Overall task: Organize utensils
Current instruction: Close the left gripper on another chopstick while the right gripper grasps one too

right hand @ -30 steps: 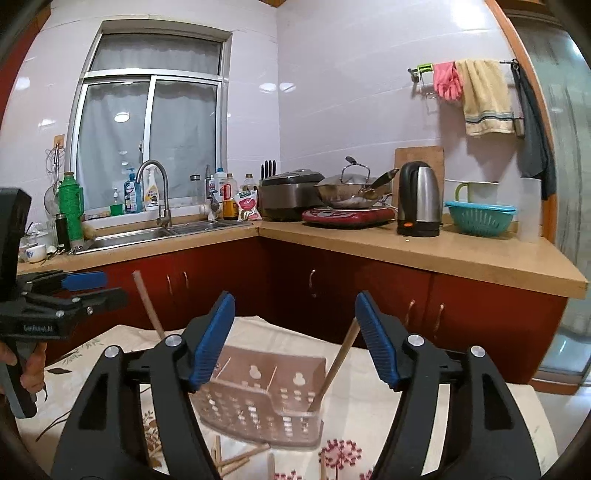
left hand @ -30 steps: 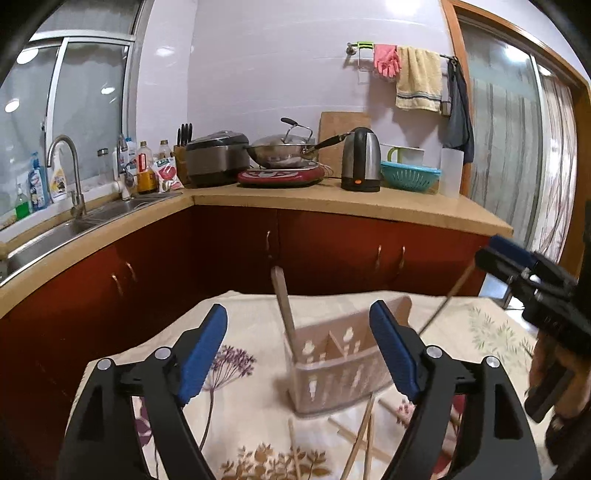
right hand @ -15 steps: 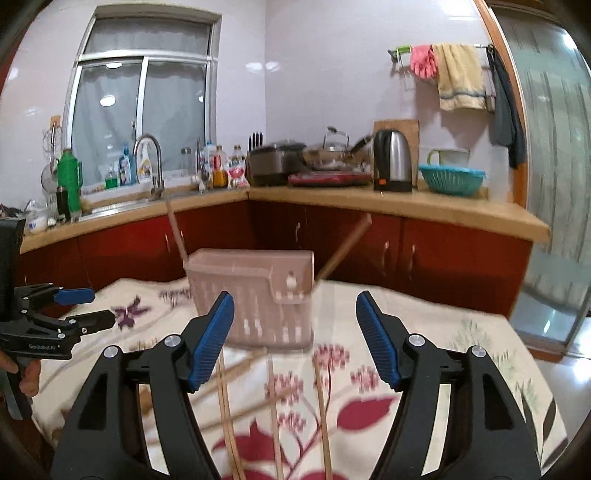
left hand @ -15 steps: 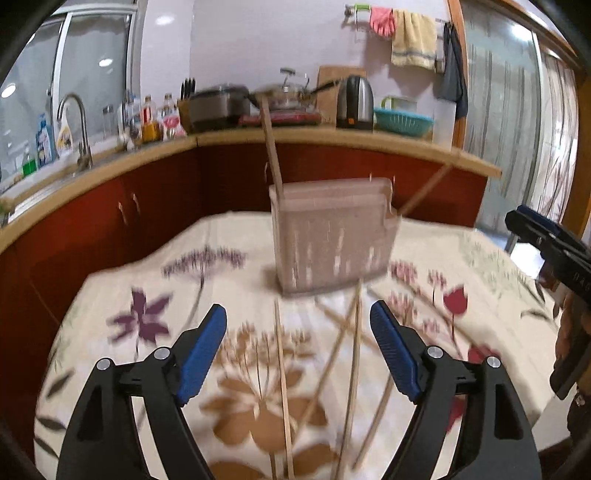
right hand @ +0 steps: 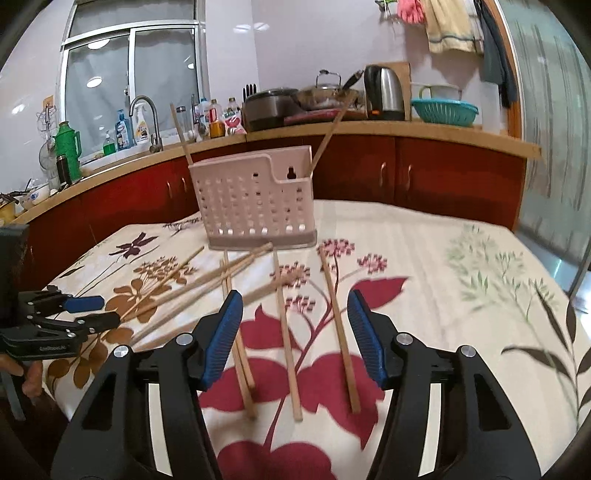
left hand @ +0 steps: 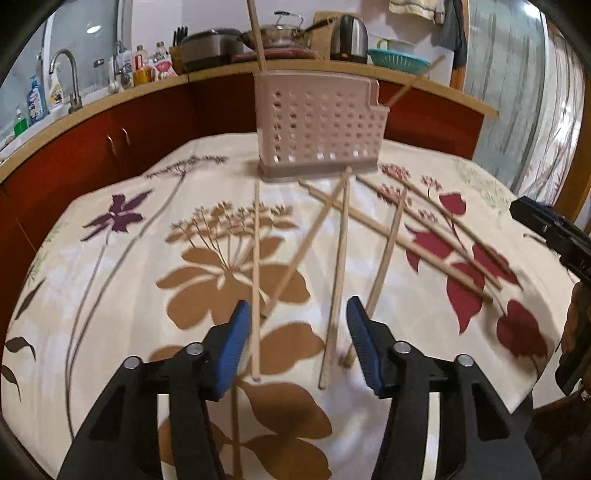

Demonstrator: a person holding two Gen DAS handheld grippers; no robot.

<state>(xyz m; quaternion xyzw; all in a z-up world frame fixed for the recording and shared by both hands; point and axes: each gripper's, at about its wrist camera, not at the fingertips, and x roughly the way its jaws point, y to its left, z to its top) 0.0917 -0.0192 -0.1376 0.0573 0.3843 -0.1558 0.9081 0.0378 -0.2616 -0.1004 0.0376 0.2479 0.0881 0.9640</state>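
Observation:
A pink perforated utensil holder [left hand: 317,127] [right hand: 256,208] stands at the far side of the flowered tablecloth [left hand: 129,280] with two chopsticks [left hand: 256,35] [right hand: 330,133] leaning in it. Several wooden chopsticks [left hand: 338,273] [right hand: 286,332] lie scattered on the cloth in front of it. My left gripper [left hand: 297,343] is open and empty, low over the near ends of the chopsticks; it shows at the left edge of the right wrist view [right hand: 79,310]. My right gripper [right hand: 293,332] is open and empty above three chopsticks; it shows at the right edge of the left wrist view [left hand: 554,229].
Red cabinets and a wooden counter [right hand: 443,133] run behind the table, with a kettle [right hand: 382,92], wok, rice cooker, teal basket [right hand: 443,110] and sink tap [right hand: 147,118]. A glass door [right hand: 546,147] is on the right. The table edge falls away near both grippers.
Both grippers have tilted down and come lower over the table, so the scattered chopsticks now lie between their fingers. The holder and chopsticks have not moved.

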